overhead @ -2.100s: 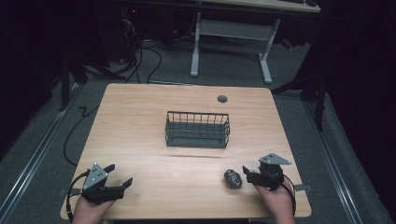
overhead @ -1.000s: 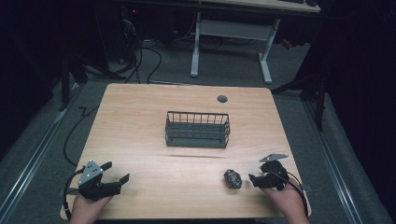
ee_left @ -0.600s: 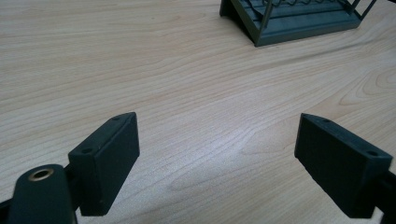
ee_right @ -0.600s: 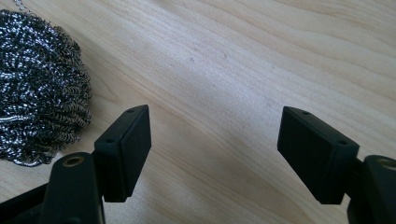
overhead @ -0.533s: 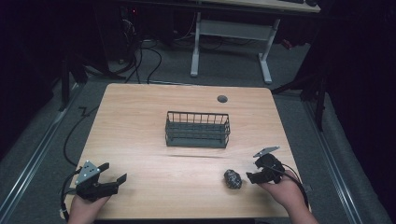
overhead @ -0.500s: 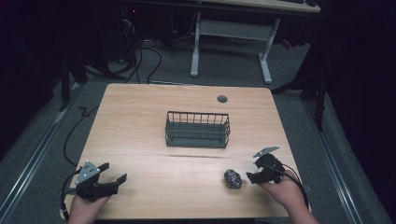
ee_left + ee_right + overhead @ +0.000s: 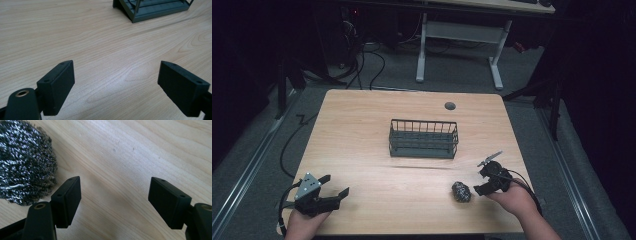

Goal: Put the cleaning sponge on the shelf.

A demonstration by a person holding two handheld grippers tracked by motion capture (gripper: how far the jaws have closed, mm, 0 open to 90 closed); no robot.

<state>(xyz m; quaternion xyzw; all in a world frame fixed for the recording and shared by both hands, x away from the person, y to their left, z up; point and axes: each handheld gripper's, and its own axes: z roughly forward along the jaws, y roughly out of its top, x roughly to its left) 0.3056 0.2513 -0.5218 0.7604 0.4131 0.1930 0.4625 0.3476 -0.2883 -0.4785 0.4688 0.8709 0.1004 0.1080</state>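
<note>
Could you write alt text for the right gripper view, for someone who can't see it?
A steel wool scrubber lies on a light wooden table, just outside the open right tool. Its two black jaws stand wide apart with bare wood between them.

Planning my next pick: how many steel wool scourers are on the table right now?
1. The steel wool scourer lies on the table near its front edge, just left of the open right tongs, in front of the wire basket.

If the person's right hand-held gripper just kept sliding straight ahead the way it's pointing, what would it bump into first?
Probably nothing soon. The right hand-held gripper has open jaws with bare table between and ahead of them. The steel-wool scrubber sits off to the side of that line, so it would likely slide past it.
</note>
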